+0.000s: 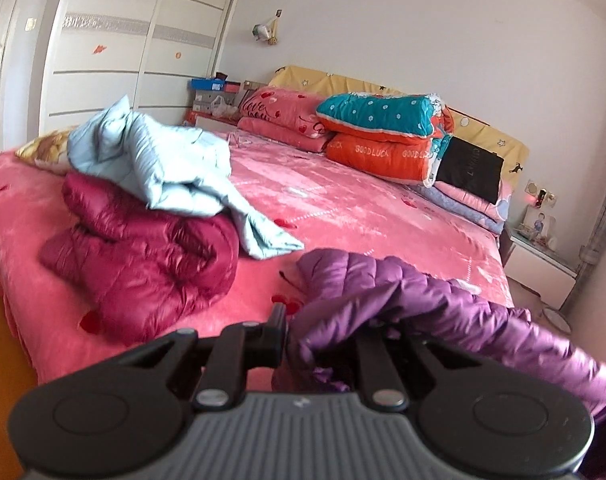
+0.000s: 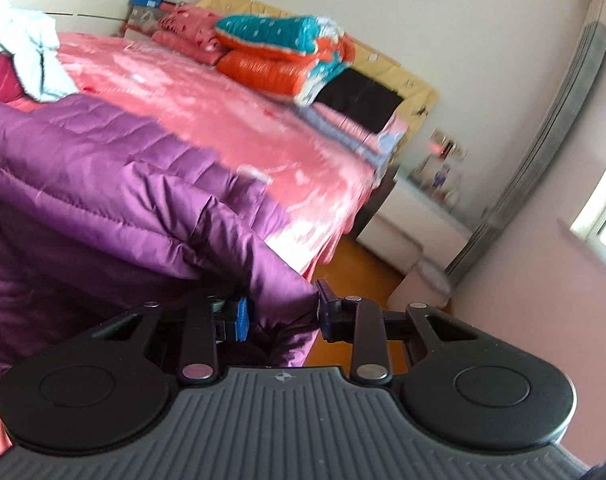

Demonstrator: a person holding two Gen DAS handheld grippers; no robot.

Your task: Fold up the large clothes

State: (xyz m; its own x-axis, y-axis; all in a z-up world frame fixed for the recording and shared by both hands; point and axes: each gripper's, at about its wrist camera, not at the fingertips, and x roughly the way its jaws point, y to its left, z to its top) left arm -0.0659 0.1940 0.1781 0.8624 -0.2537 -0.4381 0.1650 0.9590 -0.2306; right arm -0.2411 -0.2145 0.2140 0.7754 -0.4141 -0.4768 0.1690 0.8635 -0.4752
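Both claws, left and right, seemingly pinch purple jacket; maroon jacket nearby.

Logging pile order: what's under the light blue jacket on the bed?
The light blue quilted jacket lies on the crumpled dark red puffer jacket, which sits on the pink bedspread. Anything underneath its far end is hidden by the fabric.

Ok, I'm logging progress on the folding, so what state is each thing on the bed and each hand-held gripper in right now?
purple down jacket: unfolded, held at both ends, partly off the bed edge
maroon down jacket: crumpled, unfolded
light blue jacket: crumpled on the maroon one
orange and teal quilt: folded, stacked by the headboard
left hand-held gripper: shut on purple fabric
right hand-held gripper: shut on purple fabric
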